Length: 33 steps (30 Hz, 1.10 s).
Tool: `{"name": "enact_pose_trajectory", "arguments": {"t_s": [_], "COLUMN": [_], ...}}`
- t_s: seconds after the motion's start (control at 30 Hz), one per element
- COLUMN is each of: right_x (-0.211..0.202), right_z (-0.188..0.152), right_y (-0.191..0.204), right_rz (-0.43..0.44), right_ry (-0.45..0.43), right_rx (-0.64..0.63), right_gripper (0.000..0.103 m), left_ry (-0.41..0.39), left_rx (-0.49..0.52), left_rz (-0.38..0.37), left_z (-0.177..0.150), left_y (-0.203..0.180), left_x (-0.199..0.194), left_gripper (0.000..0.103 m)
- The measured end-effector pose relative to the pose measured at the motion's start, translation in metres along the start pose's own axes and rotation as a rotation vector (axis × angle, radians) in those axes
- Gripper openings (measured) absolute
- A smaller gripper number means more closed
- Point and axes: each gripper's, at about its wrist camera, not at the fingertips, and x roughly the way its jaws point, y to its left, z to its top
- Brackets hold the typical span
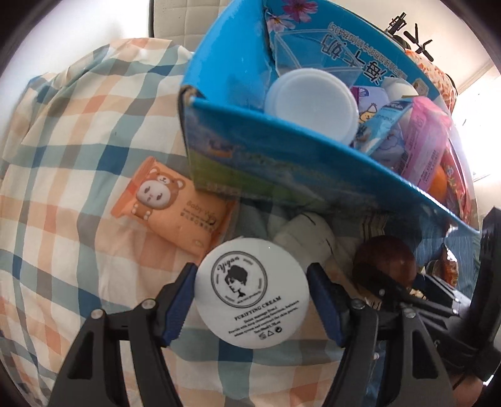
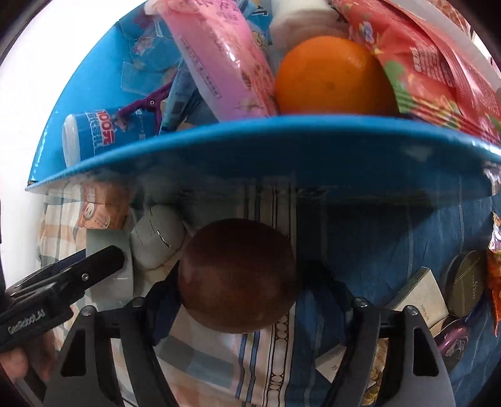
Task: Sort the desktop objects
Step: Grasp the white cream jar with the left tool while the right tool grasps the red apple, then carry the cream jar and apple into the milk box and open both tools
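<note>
Left gripper (image 1: 252,300) clamps the cream jar (image 1: 250,292); right gripper (image 2: 241,294) appears to clamp the brown ball (image 2: 238,275). Both are held near the blue box (image 1: 281,137), probably for dropping in.

This is a home, most likely a bedroom. Across the left of the left wrist view spreads a rumpled plaid bedsheet (image 1: 72,175) in orange, blue and cream, and a quilted cushion or headboard (image 1: 184,22) shows at the upper centre. A blue cardboard box (image 1: 238,115) holds household bits: an orange (image 2: 332,75), a pink tissue pack (image 2: 219,59), snack packets. A baby-wipes pack (image 1: 169,203) lies on the sheet.
</note>
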Motion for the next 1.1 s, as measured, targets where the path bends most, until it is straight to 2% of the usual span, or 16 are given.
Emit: {"name": "enact_pose_trajectory", "arguments": {"t_s": [0.03, 0.13, 0.33, 0.53, 0.7, 0.83, 1.1], "right_x": [-0.003, -0.006, -0.018, -0.045, -0.076, -0.104, -0.144], "right_z": [-0.001, -0.007, -0.021, -0.038, -0.042, -0.037, -0.012], "right_y": [0.003, 0.006, -0.006, -0.020, -0.022, -0.028, -0.028], "right_rz": [-0.008, -0.029, -0.020, -0.003, 0.018, 0.053, 0.097], "right_ry": [-0.015, -0.025, -0.029, -0.059, -0.115, -0.159, -0.265], "right_rx": [-0.024, -0.061, -0.039, -0.021, -0.028, -0.008, 0.011], "right_gripper": [0.067, 0.067, 0.067, 0.067, 0.067, 0.067, 0.067], "left_ry": [-0.005, -0.013, -0.032, -0.047, -0.093, -0.133, -0.237], "left_rx": [0.017, 0.041, 0.110, 0.125, 0.131, 0.110, 0.076], "left_rz": [0.008, 0.032, 0.064, 0.041, 0.025, -0.006, -0.068], "left_z": [-0.006, -0.024, -0.054, -0.065, -0.047, -0.031, 0.008], "left_y": [-0.003, -0.004, -0.022, -0.036, -0.062, -0.067, -0.081], "left_x": [-0.005, -0.013, -0.024, -0.036, -0.058, -0.079, -0.127], "left_gripper": [0.072, 0.072, 0.072, 0.072, 0.072, 0.072, 0.072]}}
